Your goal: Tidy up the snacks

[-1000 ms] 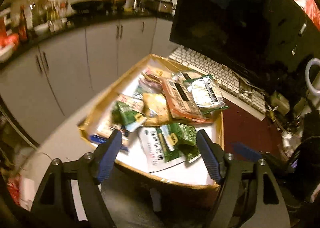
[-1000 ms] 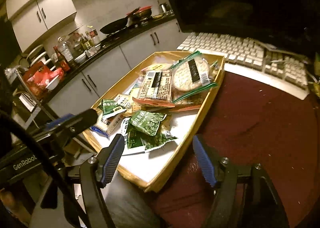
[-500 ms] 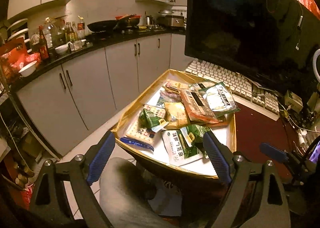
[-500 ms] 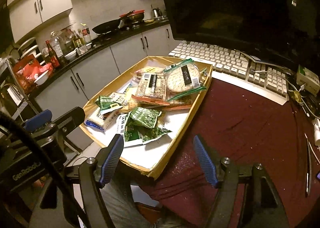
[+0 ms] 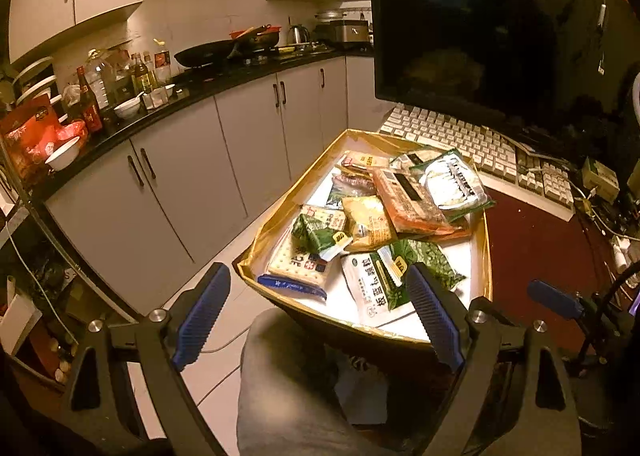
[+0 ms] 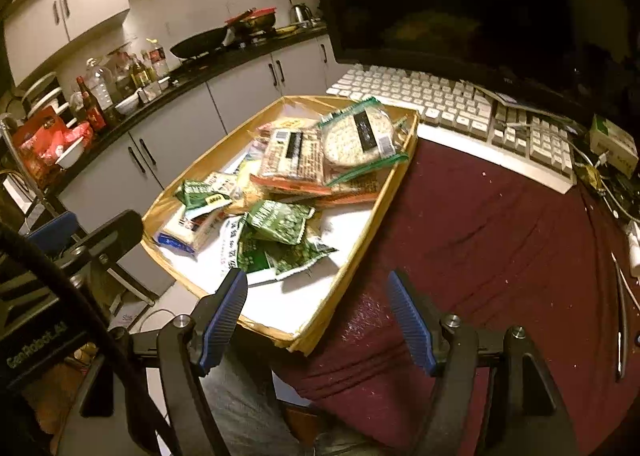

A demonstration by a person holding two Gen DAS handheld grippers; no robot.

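Note:
A gold-rimmed cardboard tray holds a heap of snack packets. In it are green seaweed packets, a white cracker pack with a blue end, an orange-edged packet and a round cracker bag. My left gripper is open and empty, held back from the tray's near edge. My right gripper is open and empty above the tray's near right corner. The left gripper's arm shows in the right wrist view.
The tray sits on a desk with a maroon cloth, partly overhanging its edge. A white keyboard and a dark monitor stand behind. Grey kitchen cabinets and a cluttered counter lie to the left. A grey-trousered knee is below.
Both grippers have pulled back and up from the tray, so it looks smaller and farther. Both stay open and empty. The snacks have not moved.

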